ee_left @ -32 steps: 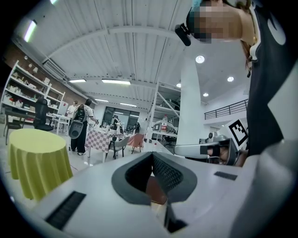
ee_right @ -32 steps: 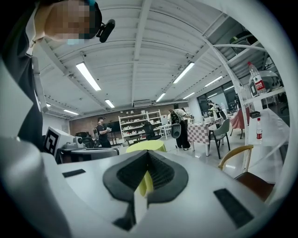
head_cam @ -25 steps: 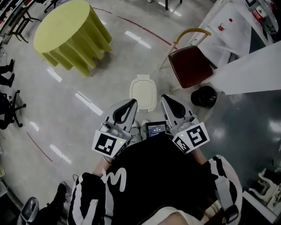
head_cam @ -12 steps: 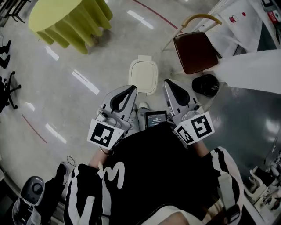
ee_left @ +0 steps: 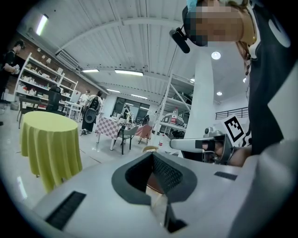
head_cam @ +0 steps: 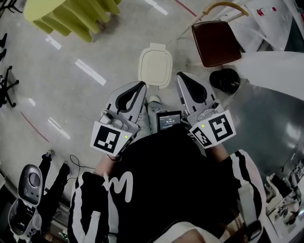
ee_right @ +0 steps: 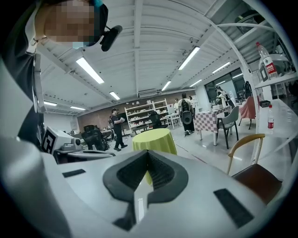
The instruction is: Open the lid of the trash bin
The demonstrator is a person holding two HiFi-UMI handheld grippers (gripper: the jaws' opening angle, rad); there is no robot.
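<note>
The trash bin (head_cam: 155, 66) stands on the floor just ahead of me, and its cream, rounded lid lies flat and closed. In the head view my left gripper (head_cam: 140, 86) and right gripper (head_cam: 181, 76) are held side by side at chest height, pointing forward, nearer to me than the bin. Neither touches it. Both are shut with nothing between the jaws, as the left gripper (ee_left: 151, 155) and right gripper (ee_right: 148, 153) show in their own views. The bin is hidden in both gripper views.
A round table with a yellow-green cloth (head_cam: 71, 14) stands far left. A chair with a brown seat (head_cam: 216, 42) and a black round object (head_cam: 224, 79) sit right of the bin, beside a white-draped table (head_cam: 280, 71). Several people stand far back in the hall.
The bin has drawn closer to me and higher in the head view, and the yellow-green table has slid towards the top edge. Both grippers keep the same shut pose.
</note>
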